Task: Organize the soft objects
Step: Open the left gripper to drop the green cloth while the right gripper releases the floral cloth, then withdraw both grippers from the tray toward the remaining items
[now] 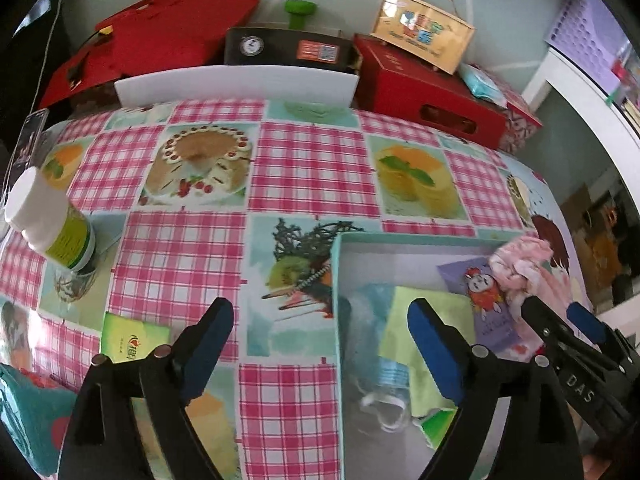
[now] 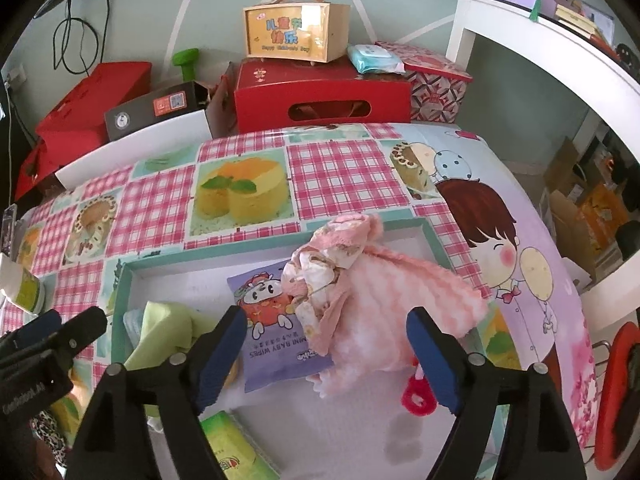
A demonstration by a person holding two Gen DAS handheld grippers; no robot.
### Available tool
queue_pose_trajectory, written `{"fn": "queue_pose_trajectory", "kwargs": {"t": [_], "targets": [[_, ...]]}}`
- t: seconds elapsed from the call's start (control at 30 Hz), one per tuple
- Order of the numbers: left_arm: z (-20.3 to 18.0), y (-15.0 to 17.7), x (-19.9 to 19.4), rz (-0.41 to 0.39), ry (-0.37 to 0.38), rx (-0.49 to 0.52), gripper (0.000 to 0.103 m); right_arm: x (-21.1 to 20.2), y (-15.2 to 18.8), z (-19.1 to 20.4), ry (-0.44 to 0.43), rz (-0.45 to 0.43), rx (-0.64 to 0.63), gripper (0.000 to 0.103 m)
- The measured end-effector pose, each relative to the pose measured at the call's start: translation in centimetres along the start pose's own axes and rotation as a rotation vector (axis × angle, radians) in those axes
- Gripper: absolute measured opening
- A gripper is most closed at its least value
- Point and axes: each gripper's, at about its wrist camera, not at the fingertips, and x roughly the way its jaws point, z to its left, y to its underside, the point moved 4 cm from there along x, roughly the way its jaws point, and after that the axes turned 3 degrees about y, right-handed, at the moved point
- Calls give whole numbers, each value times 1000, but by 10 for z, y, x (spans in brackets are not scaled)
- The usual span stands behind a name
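A teal-rimmed white box (image 2: 132, 276) lies on the table; it also shows in the left wrist view (image 1: 335, 264). In it lie a pink fluffy cloth (image 2: 372, 300) bunched with a printed fabric piece, a purple baby-wipes pack (image 2: 276, 344), a light green cloth (image 2: 160, 328) and a green tissue pack (image 2: 228, 444). My right gripper (image 2: 326, 356) is open just above the pink cloth and wipes pack. My left gripper (image 1: 320, 348) is open over the box's left rim. The pink cloth (image 1: 524, 264) shows at the box's far right in the left wrist view.
A white-capped bottle (image 1: 52, 224) stands at the table's left. A green packet (image 1: 128, 340) and a teal soft item (image 1: 28, 416) lie near the left gripper. Red boxes (image 2: 320, 96) and a yellow gift box (image 2: 296, 32) line the back. A red ring toy (image 2: 418, 396) lies in the box.
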Motion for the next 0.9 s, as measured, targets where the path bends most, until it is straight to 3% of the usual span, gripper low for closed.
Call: {"fn": "queue_pose_trajectory", "kwargs": {"t": [0.27, 0.43, 0.73, 0.9], "targets": [[16, -2, 0, -43, 17, -76, 95, 1, 0, 2, 3, -5, -6, 88], [23, -4, -6, -88, 12, -97, 98, -6, -4, 4, -5, -57, 7, 103], [28, -5, -26, -209, 0, -98, 99, -17, -7, 7, -38, -129, 57, 103], [26, -2, -33, -238, -1, -91, 99, -18, -7, 14, -86, -135, 58, 103]]}}
